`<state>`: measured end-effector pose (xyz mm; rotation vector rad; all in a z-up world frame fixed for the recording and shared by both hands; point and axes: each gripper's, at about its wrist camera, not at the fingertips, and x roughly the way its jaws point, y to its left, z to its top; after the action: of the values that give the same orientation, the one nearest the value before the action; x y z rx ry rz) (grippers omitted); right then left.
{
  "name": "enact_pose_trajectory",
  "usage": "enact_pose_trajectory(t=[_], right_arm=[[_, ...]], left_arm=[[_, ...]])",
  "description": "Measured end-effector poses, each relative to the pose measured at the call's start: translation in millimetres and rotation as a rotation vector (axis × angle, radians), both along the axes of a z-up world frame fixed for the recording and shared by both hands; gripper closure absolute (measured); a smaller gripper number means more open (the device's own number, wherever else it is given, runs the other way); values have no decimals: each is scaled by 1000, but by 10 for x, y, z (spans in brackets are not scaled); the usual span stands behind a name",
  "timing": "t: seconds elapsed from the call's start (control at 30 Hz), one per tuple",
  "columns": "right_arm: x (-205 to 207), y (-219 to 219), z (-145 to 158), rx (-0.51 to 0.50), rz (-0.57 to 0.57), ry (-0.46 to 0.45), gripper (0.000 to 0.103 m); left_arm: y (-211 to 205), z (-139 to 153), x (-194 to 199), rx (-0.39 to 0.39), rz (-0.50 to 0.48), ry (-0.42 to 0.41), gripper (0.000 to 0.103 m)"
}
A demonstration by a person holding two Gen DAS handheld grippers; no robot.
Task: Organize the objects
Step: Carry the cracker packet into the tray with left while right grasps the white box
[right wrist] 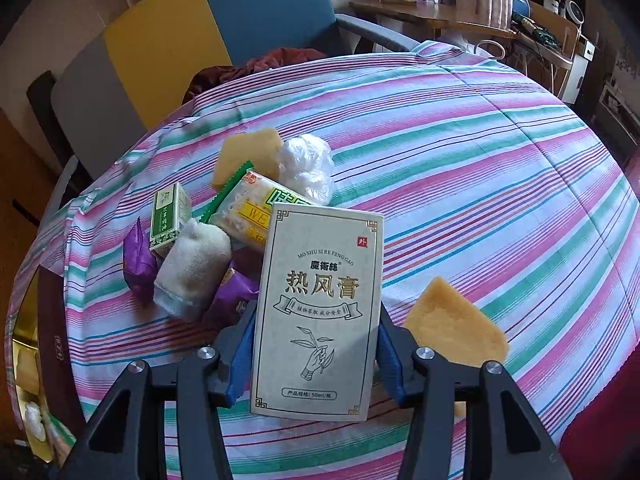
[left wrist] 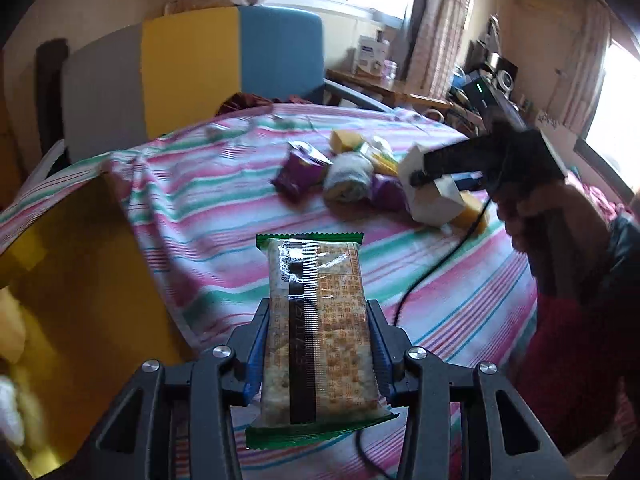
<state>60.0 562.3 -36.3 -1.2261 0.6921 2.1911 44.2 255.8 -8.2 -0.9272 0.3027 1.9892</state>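
Note:
My left gripper is shut on a green-edged cracker packet and holds it above the striped cloth, beside a yellow-lined box at the left. My right gripper is shut on a white ointment carton; in the left wrist view it shows at the right with the carton over the pile. The pile on the cloth holds purple packets, a rolled towel, a green-white small box, another cracker packet, a yellow sponge and a plastic wad. Another yellow sponge lies right of my right gripper.
The striped cloth covers a round table. The open box with items inside shows at the left edge in the right wrist view. A colour-block chair stands behind the table. A black cable runs across the cloth. A cluttered shelf stands at the far right.

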Motion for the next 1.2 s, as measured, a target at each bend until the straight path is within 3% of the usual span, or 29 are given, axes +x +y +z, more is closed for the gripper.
enact_pose_trajectory(t=[0.17,0.23,0.33,0.53,0.9,1.2], right_arm=[[-11,-49,13,18,17,-4,50],[-18,-71,22,25,25,-4,50],[-23,-100,36,26,37,2,50],[-32,-129,58,30,49,10,50],[-32,-153,65,34,53,13,50],[-28,-164,86,39,48,21,50]], left_arm=[[-673,161,-449,-4,191,-66,58],[-1019,120,-686,-29,295,-121,58],[-1467,19,-950,-95,414,-136,58],[-1984,-213,-1318,-182,545,-178,58],[-2032,-560,-1434,-241,614,-214,58],[-2017,-513,-1318,-231,619,-198,56]])
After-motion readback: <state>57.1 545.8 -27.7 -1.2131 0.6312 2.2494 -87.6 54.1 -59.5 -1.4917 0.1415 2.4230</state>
